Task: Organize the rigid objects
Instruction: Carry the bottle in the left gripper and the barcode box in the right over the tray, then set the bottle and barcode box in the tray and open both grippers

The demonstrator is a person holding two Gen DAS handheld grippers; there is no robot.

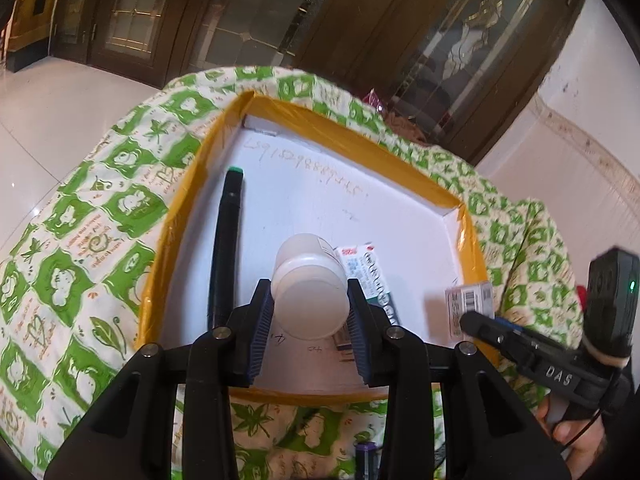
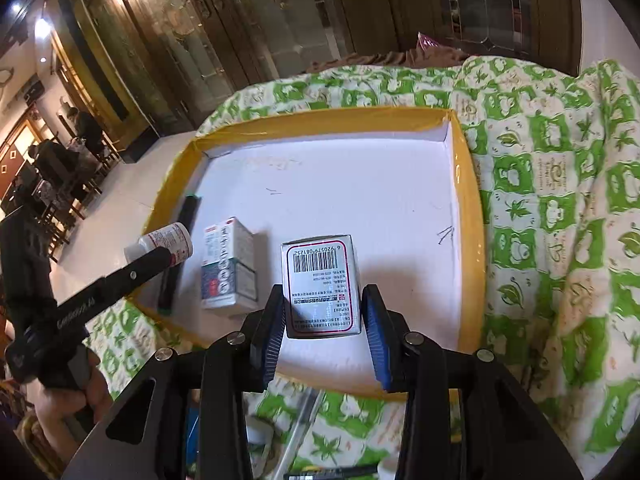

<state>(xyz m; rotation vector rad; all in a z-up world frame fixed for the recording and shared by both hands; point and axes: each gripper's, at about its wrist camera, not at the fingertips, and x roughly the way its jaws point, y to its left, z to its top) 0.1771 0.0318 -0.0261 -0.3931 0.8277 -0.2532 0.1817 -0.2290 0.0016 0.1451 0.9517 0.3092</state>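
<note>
Fingers (image 1: 266, 312) of the left gripper (image 1: 310, 312) are clenched on a white pill bottle (image 1: 308, 288), its cap toward the camera, held over the near edge of the yellow-rimmed tray (image 1: 192, 184). Fingers (image 2: 378, 336) of the right gripper (image 2: 324, 334) clamp a barcoded white carton (image 2: 320, 284) by its sides, also above the tray's near edge. Whether either item touches the white tray floor I cannot tell.

Inside the tray, a black marker (image 1: 226, 248) lies along the left edge, and a second medicine box (image 2: 228, 264) rests between it and the carton. The tray sits on a bed (image 2: 560, 200) under a green-patterned quilt.

Both loads appear to be in the placing step. Next, each should probably be lowered onto bare floor, the carton right of the box, the bottle clear of the marker, then released; the round bottle may roll.
</note>
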